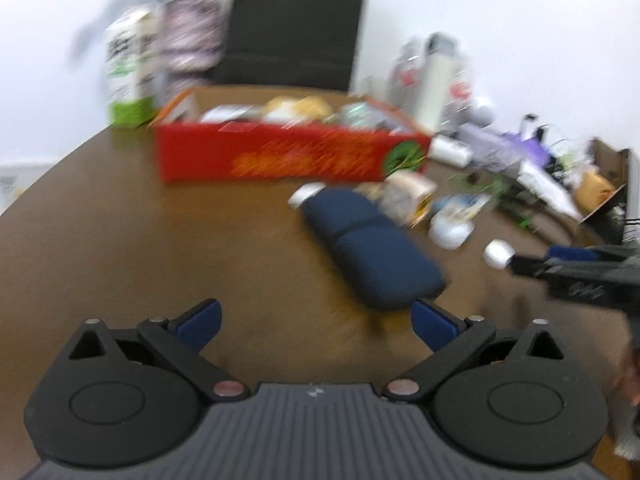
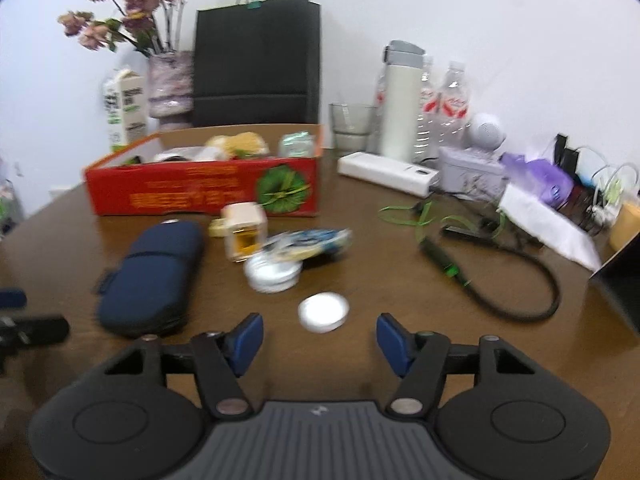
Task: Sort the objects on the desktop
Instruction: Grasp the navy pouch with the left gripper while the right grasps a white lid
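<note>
A: Right gripper (image 2: 320, 338) state?
B: Jaws wide, nothing held. White round lid (image 2: 323, 312) lies just ahead, between the fingertips.
A: Left gripper (image 1: 316, 326)?
B: Wide too; navy pouch (image 1: 370, 248) ahead-right on the table (image 1: 120, 220).

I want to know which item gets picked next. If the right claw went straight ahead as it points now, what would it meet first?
Probably the small white round lid, lying on the table just ahead of the open right claw; beyond it sits a white tub. Depth is uncertain.
</note>
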The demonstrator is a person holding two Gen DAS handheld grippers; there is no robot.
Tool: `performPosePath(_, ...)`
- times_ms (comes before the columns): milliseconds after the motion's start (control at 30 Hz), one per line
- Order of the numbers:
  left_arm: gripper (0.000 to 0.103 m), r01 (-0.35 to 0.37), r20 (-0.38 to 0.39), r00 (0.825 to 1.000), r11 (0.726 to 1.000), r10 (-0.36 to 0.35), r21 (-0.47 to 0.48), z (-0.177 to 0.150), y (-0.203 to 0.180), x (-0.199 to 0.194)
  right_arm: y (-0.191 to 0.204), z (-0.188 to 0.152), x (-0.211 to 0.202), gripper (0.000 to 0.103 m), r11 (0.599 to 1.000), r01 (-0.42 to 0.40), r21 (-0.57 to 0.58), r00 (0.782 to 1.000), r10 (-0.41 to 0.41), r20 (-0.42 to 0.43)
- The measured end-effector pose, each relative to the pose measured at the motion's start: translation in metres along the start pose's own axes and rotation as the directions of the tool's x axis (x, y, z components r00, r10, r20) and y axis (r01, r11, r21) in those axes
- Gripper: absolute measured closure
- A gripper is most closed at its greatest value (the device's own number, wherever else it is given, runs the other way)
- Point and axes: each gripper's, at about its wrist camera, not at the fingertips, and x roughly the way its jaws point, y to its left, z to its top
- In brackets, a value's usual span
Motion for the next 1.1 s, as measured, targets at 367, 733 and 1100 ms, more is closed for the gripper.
performPosePath(367,0.021,-0.032,-0.081,0.996,0.997,0.038,0.075,0.046,-0.049,0.089,0.007,0.007,0.042,0.076,0.995,-0.093,-0.048,0.995,0.090,-0.053)
performPosePath(733,0.042,-0.005,-0.046,0.999,0.990,0.012,0.140,0.010,-0.041,0.030,0.038,-0.012,0.004,0.076,0.979,-0.191,-0.068,0.981,0.188,-0.048)
performPosePath(1100,0.044,0.018,-0.012,1.000,0.994,-0.016,0.112,-0.042,-0.007,-0.072,0.067,-0.034,-0.071,0.076,0.967,-0.252,-0.034,0.967,0.253,0.030)
